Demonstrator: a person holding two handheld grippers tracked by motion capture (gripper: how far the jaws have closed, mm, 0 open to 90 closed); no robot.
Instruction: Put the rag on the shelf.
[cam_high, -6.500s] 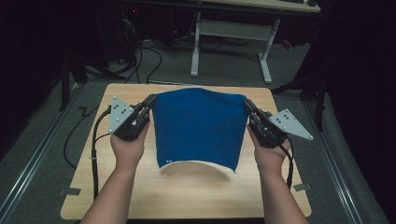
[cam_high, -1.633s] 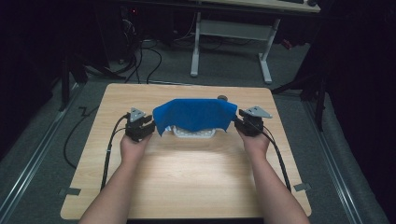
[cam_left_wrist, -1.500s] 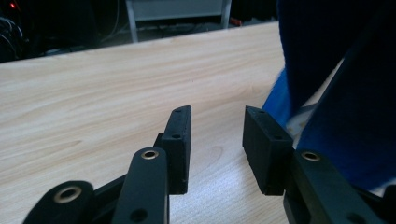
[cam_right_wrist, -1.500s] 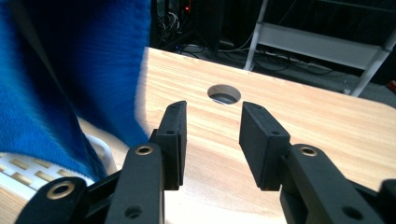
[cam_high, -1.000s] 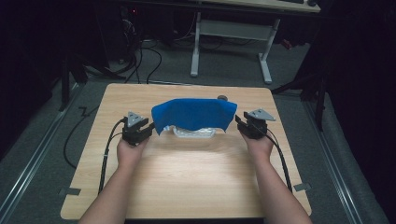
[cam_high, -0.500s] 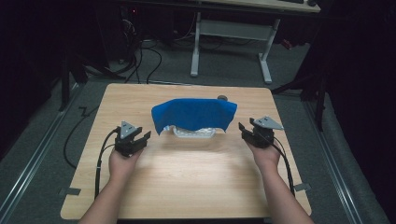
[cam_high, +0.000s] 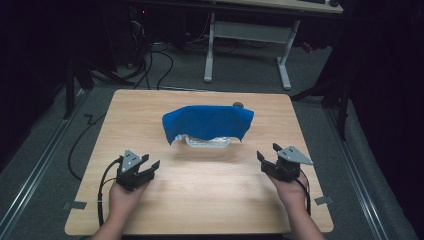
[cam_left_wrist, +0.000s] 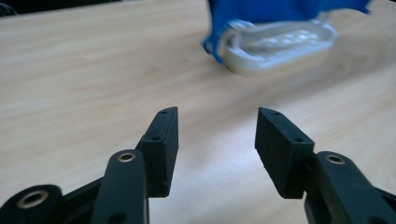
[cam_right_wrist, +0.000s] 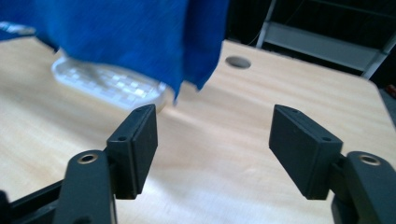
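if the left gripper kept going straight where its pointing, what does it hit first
Probably the white tray under the blue cloth. The left gripper, fingers open, aims over bare table toward the tray's near corner, though it could slip just past its left; depth is hard to judge.

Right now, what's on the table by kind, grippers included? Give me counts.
Blue cloth: 1, draped over the tray
White tray: 1
Grippers: 2, left gripper and right gripper, both open and empty
Total: 4
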